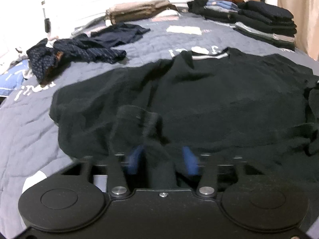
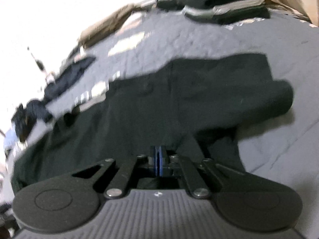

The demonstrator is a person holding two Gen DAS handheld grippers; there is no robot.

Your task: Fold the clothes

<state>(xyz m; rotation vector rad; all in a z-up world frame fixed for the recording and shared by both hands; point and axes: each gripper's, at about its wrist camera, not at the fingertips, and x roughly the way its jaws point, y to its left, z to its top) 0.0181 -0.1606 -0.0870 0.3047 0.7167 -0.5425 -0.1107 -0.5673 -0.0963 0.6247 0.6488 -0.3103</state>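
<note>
Directly ahead of both claws: one black knit sweater with a white-striped collar (image 1: 199, 91), spread on the grey-blue quilted bedspread (image 1: 30, 123). In the left wrist view it fills the centre and right of the frame, collar toward the upper middle, hem toward the lower edge, so its long axis runs away from the claws.

Left gripper (image 1: 162, 159): blue pads apart, blurred, with a ridge of the black fabric standing between them. Whether they press it I cannot tell; they look released or mid-closing.

Right gripper (image 2: 158, 162): pads clenched together, lower centre of its frame. Black cloth lies right at the tips; grasped or not, cannot tell. A sleeve runs out toward the right middle of that frame.

Judgement: both claws sit at the hem end, so the next fold likely carries the hem toward the collar.

Counts, left wrist view:
- one loose dark-blue patterned garment (image 1: 75, 55), middle left
- one flat navy garment (image 1: 119, 33), upper left-centre
- one folded tan garment (image 1: 139, 10), upper centre
- two piles of folded dark clothes (image 1: 265, 25), upper right
</note>
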